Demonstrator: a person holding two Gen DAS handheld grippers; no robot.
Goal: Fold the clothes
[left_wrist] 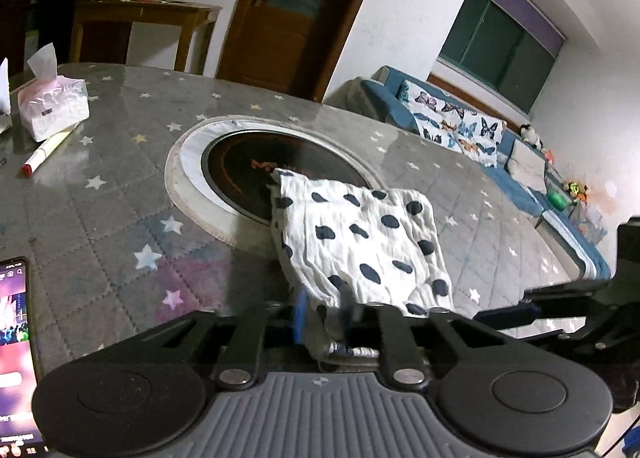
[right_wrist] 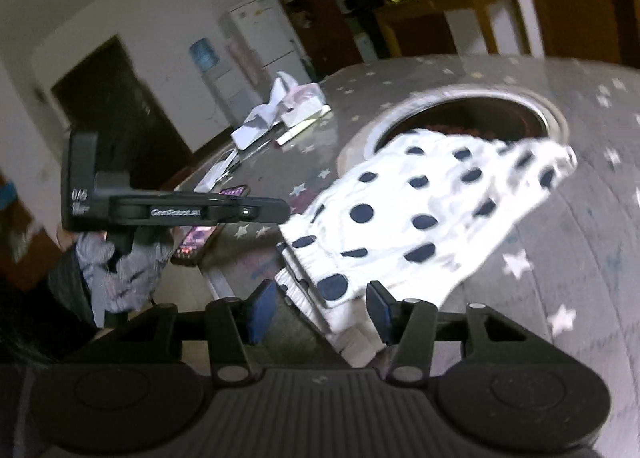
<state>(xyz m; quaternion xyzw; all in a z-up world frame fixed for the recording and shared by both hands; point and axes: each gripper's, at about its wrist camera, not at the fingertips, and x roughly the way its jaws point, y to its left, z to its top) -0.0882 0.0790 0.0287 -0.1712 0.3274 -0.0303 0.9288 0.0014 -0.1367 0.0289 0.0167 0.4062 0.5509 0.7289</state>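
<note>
A folded white garment with dark dots [left_wrist: 360, 234] [right_wrist: 420, 209] lies on the grey star-patterned table [left_wrist: 120, 217], its far end over the round inset cooktop [left_wrist: 236, 161]. My left gripper [left_wrist: 323, 312] is shut on the garment's near left corner, and the cloth is bunched between its blue pads. In the right wrist view this gripper [right_wrist: 282, 211] meets the cloth's left edge. My right gripper [right_wrist: 321, 288] holds the thick ribbed near edge between its pads, and some cloth sags below them. Its finger [left_wrist: 492, 314] shows just right of the cloth.
A tissue pack [left_wrist: 56, 105] and a marker pen [left_wrist: 48, 149] lie at the far left of the table. A lit phone [left_wrist: 14, 338] [right_wrist: 196, 238] rests near the left edge. A gloved hand [right_wrist: 120, 274] carries the left gripper. A blue sofa [left_wrist: 480, 129] stands beyond the table.
</note>
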